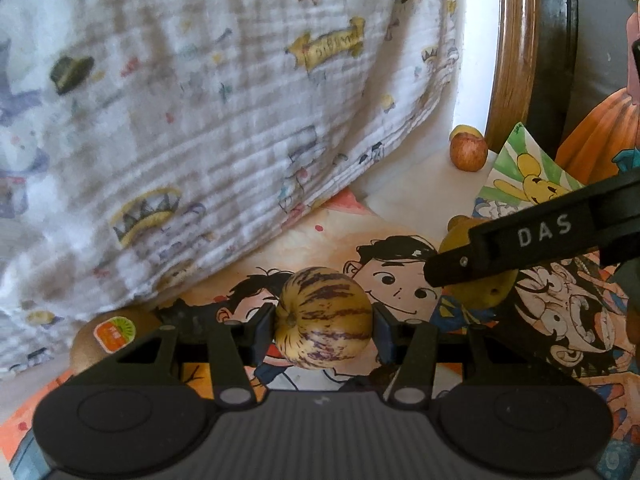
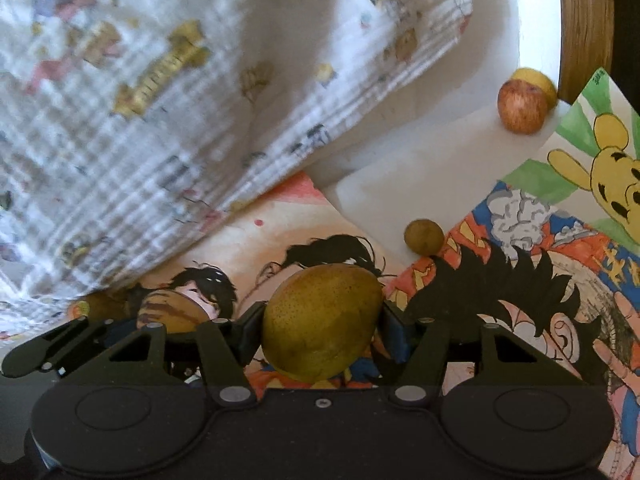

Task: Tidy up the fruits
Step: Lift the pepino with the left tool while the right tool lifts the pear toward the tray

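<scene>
My left gripper (image 1: pixel 323 322) is shut on a cream melon-like fruit with purple stripes (image 1: pixel 324 312), held just above the cartoon-printed sheets. My right gripper (image 2: pixel 320 330) is shut on a green-brown pear (image 2: pixel 320 320); from the left wrist view this gripper (image 1: pixel 440 276) reaches in from the right with the pear (image 1: pixel 480 284) partly hidden behind it. A kiwi with an orange sticker (image 1: pixel 114 334) lies at the left, under the cloth's edge. A red apple (image 2: pixel 522 108) and a yellow fruit (image 2: pixel 536 80) behind it sit far right. A small brown fruit (image 2: pixel 423 236) lies on the white surface.
A printed white cloth (image 1: pixel 200 120) hangs over the left and centre. Cartoon drawings (image 2: pixel 560 260) cover the white tabletop (image 2: pixel 420 168). A round wooden frame (image 1: pixel 514 48) stands at the back right, with an orange pumpkin shape (image 1: pixel 592 136) beside it.
</scene>
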